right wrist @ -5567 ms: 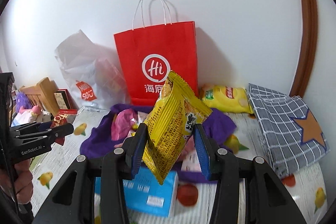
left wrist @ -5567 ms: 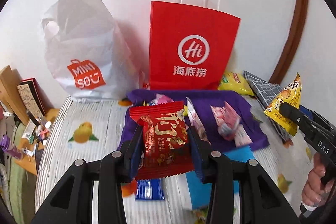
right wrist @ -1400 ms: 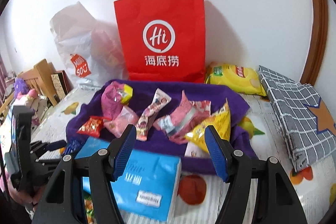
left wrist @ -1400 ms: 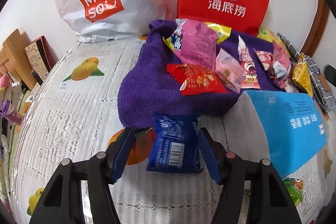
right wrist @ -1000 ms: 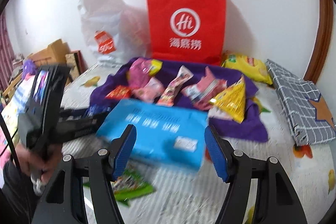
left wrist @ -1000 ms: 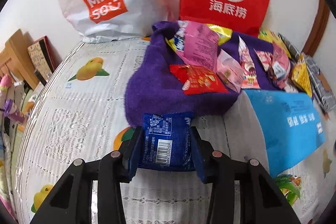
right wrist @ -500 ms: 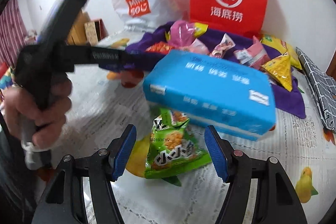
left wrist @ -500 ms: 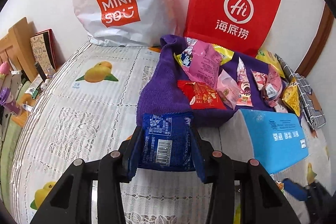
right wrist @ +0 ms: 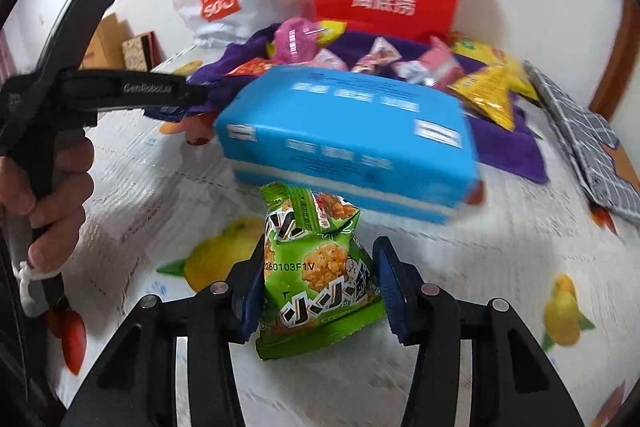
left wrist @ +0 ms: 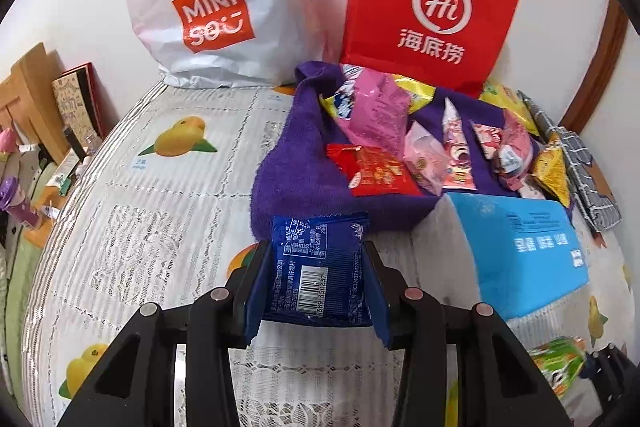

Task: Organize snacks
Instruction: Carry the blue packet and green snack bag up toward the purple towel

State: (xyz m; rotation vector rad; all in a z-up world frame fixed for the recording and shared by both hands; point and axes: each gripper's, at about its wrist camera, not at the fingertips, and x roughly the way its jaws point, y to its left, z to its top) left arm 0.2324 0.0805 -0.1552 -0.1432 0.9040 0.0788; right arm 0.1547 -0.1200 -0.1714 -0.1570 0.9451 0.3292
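Note:
My left gripper (left wrist: 316,279) is shut on a blue snack packet (left wrist: 318,267) and holds it just in front of the purple towel (left wrist: 288,171). The towel carries several snacks, among them a red packet (left wrist: 372,173), a pink bag (left wrist: 376,115) and a yellow packet (left wrist: 552,167). In the right wrist view my right gripper (right wrist: 320,279) straddles a green snack bag (right wrist: 320,275) lying on the bedcover. Its jaws stand partly closed; the left pad touches the bag and the right pad stands a little off it. The left gripper's body (right wrist: 120,91) shows at the left there.
A blue tissue pack (left wrist: 520,251) lies beside the towel, just behind the green bag (right wrist: 348,135). A red paper bag (left wrist: 432,3) and a white Miniso bag (left wrist: 212,7) stand against the wall. A checked cloth (right wrist: 588,139) lies at the right. Clutter sits off the left edge.
My left gripper closed on the blue packet and lifted it slightly. My right gripper swung down to the green bag and its jaws have narrowed around it.

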